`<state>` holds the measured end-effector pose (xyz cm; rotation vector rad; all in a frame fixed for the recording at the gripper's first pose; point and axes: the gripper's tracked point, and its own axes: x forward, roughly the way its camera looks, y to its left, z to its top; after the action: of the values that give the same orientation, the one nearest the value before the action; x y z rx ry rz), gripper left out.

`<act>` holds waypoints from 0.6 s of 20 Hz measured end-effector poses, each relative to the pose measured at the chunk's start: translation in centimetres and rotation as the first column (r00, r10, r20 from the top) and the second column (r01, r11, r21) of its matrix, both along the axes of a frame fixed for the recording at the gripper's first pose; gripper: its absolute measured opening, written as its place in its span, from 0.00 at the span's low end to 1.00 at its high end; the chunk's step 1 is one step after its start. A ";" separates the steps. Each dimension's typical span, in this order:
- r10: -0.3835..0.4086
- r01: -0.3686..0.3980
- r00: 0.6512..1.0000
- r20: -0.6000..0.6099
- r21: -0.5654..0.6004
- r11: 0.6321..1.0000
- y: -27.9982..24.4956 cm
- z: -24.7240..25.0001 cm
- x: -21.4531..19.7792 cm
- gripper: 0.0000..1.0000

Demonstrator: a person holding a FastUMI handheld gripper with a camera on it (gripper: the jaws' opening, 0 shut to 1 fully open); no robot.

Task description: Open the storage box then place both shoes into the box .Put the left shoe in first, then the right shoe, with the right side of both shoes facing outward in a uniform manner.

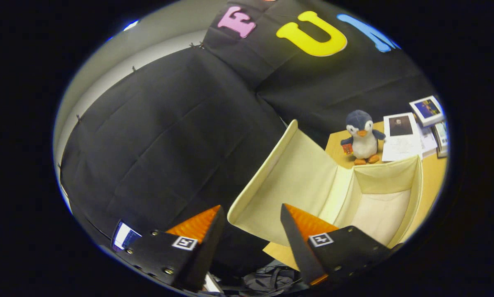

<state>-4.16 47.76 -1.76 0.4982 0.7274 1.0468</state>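
Note:
The cream fabric storage box [379, 214] stands open on the wooden table, its inside bare. Its lid [288, 185] is swung up and leans back toward the black cloth wall. The lid's lower corner hangs between and just ahead of my fingers. My gripper [253, 214] is open, and neither finger presses on the lid. The view is tilted hard to one side.
A plush penguin [362, 138] stands on the wooden table [432, 177] behind the box. Papers and framed pictures [416, 132] lie beside it. Dark cables or cloth [271, 280] show below the table edge, under my fingers.

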 end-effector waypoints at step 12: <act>-0.197 0.219 0.967 0.159 -0.139 0.966 -11.2 -1.5 5.5 0.96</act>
<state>1.32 36.56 -3.22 0.3518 0.6082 0.8127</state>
